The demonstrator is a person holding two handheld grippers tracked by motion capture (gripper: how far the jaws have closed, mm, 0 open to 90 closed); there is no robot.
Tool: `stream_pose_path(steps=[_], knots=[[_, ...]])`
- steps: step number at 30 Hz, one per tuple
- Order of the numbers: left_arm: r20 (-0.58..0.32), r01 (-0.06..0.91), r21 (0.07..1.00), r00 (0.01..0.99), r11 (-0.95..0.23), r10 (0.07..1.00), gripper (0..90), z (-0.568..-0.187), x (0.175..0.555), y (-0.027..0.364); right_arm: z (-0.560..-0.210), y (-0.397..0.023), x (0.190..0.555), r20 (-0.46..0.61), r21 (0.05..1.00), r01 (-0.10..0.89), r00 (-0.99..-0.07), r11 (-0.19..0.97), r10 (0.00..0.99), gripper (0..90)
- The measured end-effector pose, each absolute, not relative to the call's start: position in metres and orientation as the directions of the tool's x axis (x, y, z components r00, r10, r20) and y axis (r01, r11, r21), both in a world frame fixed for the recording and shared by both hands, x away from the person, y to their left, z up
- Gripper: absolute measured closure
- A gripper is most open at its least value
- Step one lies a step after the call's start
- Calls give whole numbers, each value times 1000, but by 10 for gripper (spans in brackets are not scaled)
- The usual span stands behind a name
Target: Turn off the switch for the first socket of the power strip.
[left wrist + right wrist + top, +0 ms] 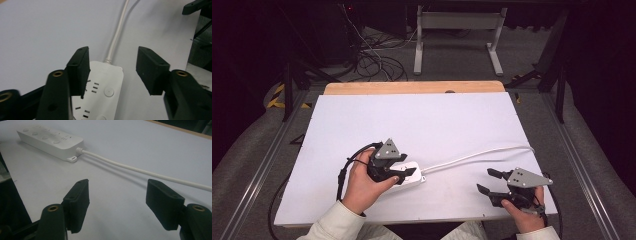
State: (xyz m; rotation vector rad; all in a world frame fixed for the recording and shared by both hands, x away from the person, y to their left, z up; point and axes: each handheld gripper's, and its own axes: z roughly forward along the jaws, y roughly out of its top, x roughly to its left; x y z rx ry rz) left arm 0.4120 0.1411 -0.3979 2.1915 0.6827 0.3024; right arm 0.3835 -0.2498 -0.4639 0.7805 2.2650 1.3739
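Left tongs [404, 175] spread astride power strip [408, 172], right tongs [487, 181] spread, resting on white table [412, 120].

The left gripper [404, 173] is gripped from behind by the left hand [362, 184], whose pale-sleeved forearm comes in from the near edge. It points toward the right gripper [490, 181], and its jaws stand well apart. The right hand [523, 207] holds that gripper low at the near right, pointing back toward the left gripper, jaws also spread with nothing between them.
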Motion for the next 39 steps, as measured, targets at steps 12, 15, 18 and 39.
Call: stream_pose_path(steps=[12, 15, 18, 39], knots=[[-12, 338, 808, 828, -482, 561, 324, -390, 405, 148, -464, -250, 383, -33, 892, 262, -775, 368, 631, 355], [-8, 329, 820, 824, -468, 567, 283, -388, 403, 150, -464, -250, 383, -34, 893, 260, -775, 368, 631, 355], [4, 301, 846, 821, -439, 571, 222, -385, 401, 155, -464, -250, 383, -34, 894, 258, -775, 365, 631, 354], [37, 174, 941, 801, -292, 598, 114, -390, 379, 214, -463, -250, 382, -45, 898, 241, -780, 367, 624, 345]])
